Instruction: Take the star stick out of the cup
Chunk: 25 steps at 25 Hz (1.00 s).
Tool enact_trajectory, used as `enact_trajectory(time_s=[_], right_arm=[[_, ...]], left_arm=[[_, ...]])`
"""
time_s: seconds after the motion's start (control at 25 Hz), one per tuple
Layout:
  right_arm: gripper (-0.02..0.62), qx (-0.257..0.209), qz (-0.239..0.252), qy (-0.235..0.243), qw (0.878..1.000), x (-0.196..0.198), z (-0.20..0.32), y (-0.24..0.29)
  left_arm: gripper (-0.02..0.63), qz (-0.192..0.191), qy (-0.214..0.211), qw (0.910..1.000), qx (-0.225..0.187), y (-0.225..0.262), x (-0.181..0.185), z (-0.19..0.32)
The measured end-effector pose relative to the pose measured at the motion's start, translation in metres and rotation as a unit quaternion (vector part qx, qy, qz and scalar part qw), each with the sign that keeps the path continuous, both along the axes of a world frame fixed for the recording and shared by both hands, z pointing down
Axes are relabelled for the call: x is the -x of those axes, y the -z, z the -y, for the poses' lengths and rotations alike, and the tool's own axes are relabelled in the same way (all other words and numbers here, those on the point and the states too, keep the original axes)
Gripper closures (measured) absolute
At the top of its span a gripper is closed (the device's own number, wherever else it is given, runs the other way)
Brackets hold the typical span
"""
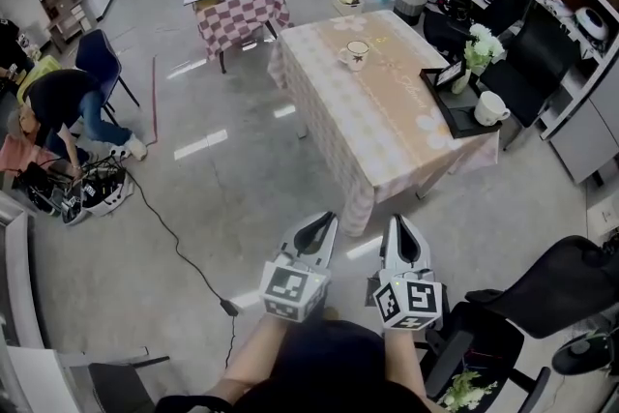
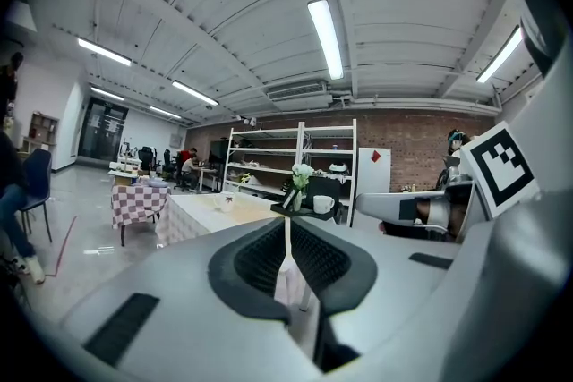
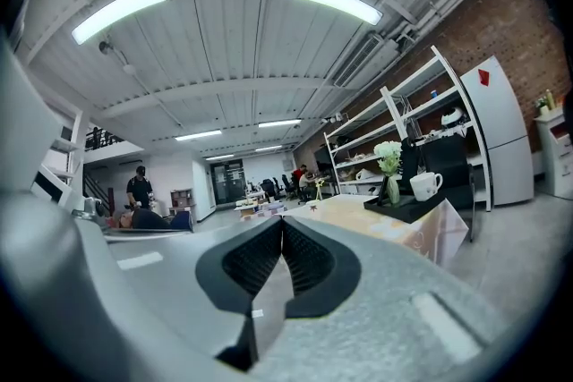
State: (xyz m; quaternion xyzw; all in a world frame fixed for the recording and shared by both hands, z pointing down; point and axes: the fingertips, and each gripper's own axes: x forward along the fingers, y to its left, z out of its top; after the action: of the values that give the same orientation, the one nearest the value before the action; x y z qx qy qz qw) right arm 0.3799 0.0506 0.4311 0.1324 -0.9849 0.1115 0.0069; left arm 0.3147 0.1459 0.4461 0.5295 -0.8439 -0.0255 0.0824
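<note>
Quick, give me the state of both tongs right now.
Left tongs: closed, holding nothing.
Right tongs: closed, holding nothing.

Place: open lab-workshop, part office. I stand on a polished grey concrete floor [image 1: 222, 208]. Overhead is a white ribbed ceiling [image 2: 224, 4] with long fluorescent tube lights [image 2: 324, 36]. A red brick wall [image 2: 421, 161] backs white metal shelving racks [image 2: 291, 158] loaded with assorted items. Cloth-covered desks: one beige [image 1: 377, 121], one pink-and-white checked [image 1: 242, 14]. Black office chairs [image 1: 571, 290]. A black cable [image 1: 174, 242] trails over the floor near a heap of equipment [image 1: 82, 189], with a person [image 1: 58, 106] crouched over it.
</note>
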Motion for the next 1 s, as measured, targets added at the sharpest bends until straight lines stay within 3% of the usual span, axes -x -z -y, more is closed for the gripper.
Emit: enact_trajectory(time_s=[0.68,1.0], right_arm=[[0.591,-0.026,-0.018,0.009,0.999,0.067,0.033,0.003],[0.591,-0.028,-0.020,0.000,0.999,0.113,0.061,0.008]], left_arm=[[0.581,-0.012,-0.004,0.9999,0.003,-0.001,0.070,0.050],[0.581,-0.009,-0.013,0.9999,0.002,0.008,0.121,0.080]])
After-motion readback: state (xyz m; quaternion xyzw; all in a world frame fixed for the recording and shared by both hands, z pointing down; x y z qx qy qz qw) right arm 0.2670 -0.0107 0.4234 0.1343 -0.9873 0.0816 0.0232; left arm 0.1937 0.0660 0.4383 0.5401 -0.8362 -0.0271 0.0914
